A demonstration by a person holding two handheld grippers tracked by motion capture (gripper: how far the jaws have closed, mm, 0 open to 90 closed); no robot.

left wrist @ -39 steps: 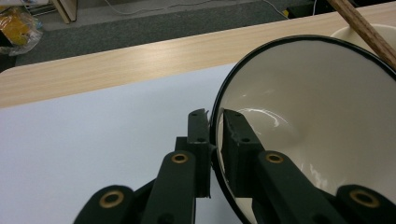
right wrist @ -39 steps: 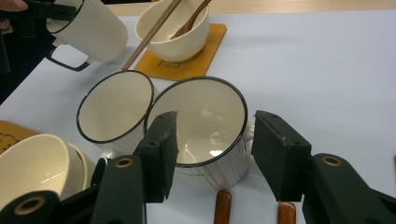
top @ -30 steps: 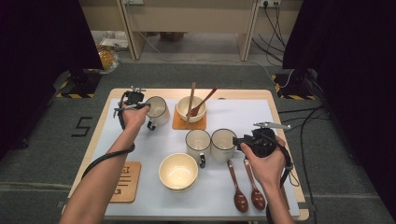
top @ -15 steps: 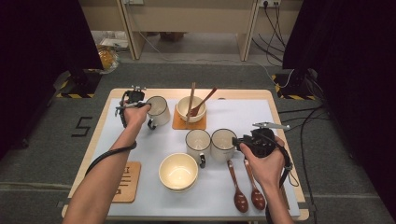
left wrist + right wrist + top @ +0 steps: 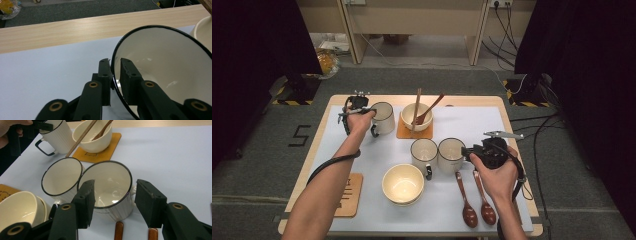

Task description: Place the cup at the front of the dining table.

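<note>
Easing apart just now, the left gripper (image 5: 371, 113) has its jaws either side of the rim of a cream ribbed mug (image 5: 383, 117) at the table's far left; in the left gripper view a sliver of gap shows beside the thin black-edged rim (image 5: 113, 75), so the pinch looks to be letting go, likely setting this mug down. The right gripper (image 5: 467, 151) holds wide-spread jaws around a matching glossy mug (image 5: 110, 187) without pressing it. Nearby sit a second mug (image 5: 61, 178), round cream bowls (image 5: 402, 183) and smooth wooden spoons (image 5: 468, 212).
</note>
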